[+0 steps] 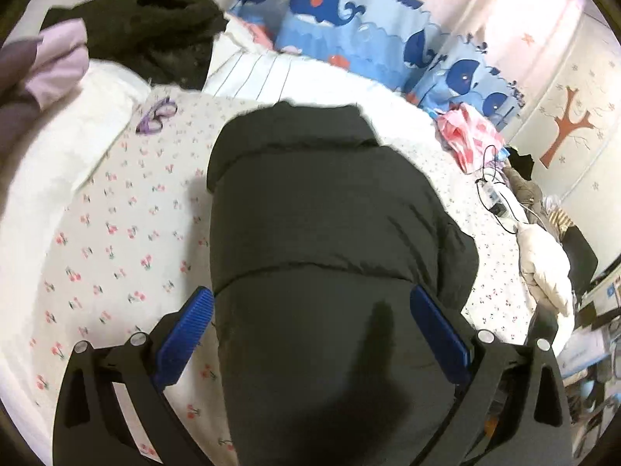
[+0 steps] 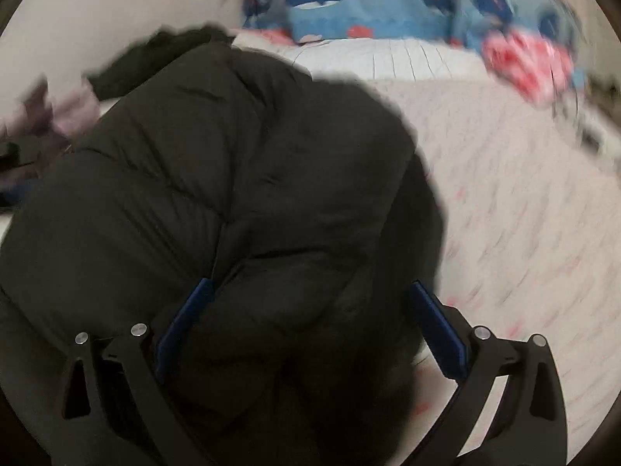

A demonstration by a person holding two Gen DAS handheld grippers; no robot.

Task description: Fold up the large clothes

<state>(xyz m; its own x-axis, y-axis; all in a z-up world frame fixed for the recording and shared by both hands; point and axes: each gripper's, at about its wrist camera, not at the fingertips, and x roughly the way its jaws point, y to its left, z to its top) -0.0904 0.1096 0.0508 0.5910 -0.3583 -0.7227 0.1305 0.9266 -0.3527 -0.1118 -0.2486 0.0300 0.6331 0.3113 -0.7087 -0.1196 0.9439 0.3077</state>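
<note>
A black puffer jacket (image 1: 322,209) lies on the floral bed (image 1: 116,233); left tool (image 1: 310,334) and right tool (image 2: 310,322) both spread wide above it, gripping nothing.

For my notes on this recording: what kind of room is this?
Most likely a bedroom: a jacket lies on a bed with a floral sheet, whale-print pillows behind it, and a tree decal on the wall.

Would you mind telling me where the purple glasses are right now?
In the left wrist view, the purple glasses lie on the floral sheet, upper left of the black puffer jacket and just below the dark fuzzy garment.
</note>
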